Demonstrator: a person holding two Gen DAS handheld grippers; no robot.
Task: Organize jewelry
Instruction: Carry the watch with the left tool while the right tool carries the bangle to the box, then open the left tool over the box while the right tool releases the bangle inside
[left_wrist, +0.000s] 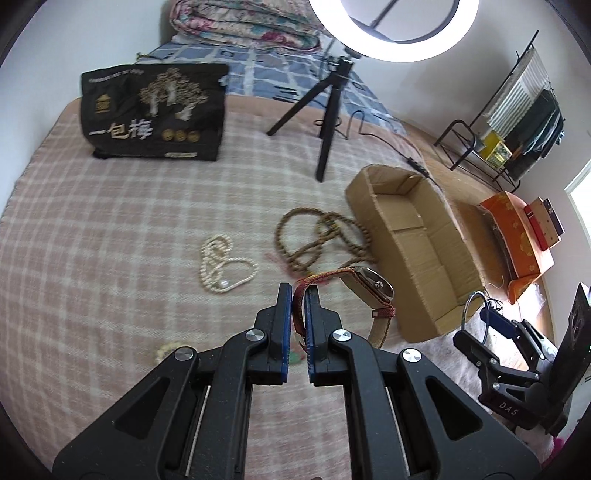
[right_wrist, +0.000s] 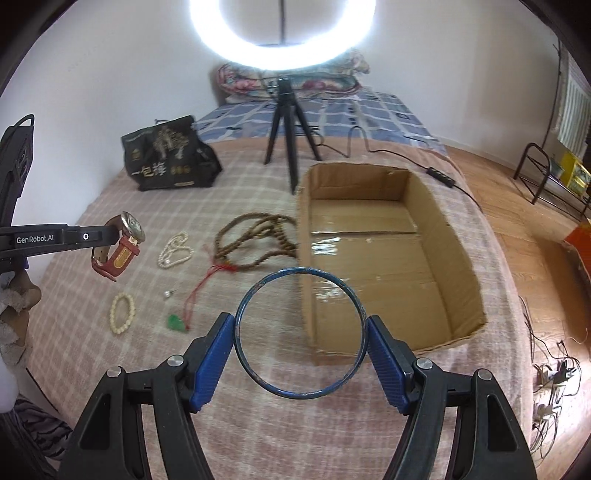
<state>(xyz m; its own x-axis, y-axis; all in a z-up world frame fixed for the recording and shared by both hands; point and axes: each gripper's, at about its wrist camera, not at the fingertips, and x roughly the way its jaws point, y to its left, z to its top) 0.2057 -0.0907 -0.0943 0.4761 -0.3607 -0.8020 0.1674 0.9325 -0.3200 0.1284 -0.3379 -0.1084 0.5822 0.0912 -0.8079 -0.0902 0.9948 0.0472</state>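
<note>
The left gripper (left_wrist: 298, 295) pinches the red strap of a watch (left_wrist: 369, 284) between its 2 closed fingers, the watch face hanging right of the fingertips above the bed (left_wrist: 110, 258). The right gripper (right_wrist: 301, 328) clamps a blue bangle (right_wrist: 300, 334) across its width between spread fingers, beside the open cardboard box (right_wrist: 458, 258). Brown beads (right_wrist: 255, 236) and pearls (right_wrist: 176, 251) lie on the bed.
</note>
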